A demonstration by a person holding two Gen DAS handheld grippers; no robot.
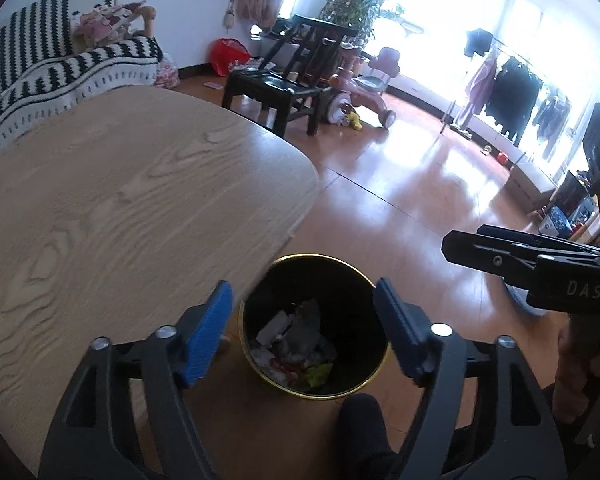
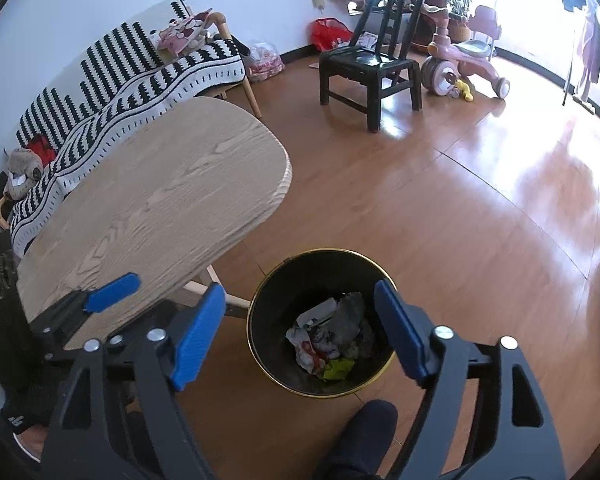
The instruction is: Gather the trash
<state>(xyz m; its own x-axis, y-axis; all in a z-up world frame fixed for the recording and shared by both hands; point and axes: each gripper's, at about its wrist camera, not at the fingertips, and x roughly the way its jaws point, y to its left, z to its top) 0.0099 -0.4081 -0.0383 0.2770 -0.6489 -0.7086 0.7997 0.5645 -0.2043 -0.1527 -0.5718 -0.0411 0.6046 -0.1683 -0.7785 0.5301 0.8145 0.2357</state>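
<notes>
Round black waste bin with gold rim (image 2: 320, 264): mouth open from above, crumpled trash only at its bottom. Left of bin, rounded light-oak table (image 2: 160, 200) overhangs close to rim. Near side, dark foot (image 2: 364, 432) just beside bin. Right and beyond: bare wooden floor (image 2: 460, 220).

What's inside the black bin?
The bin holds crumpled trash: white paper, a grey wad, red-and-white wrappers and a yellow-green scrap. Whatever lies beneath that pile is covered.
</notes>
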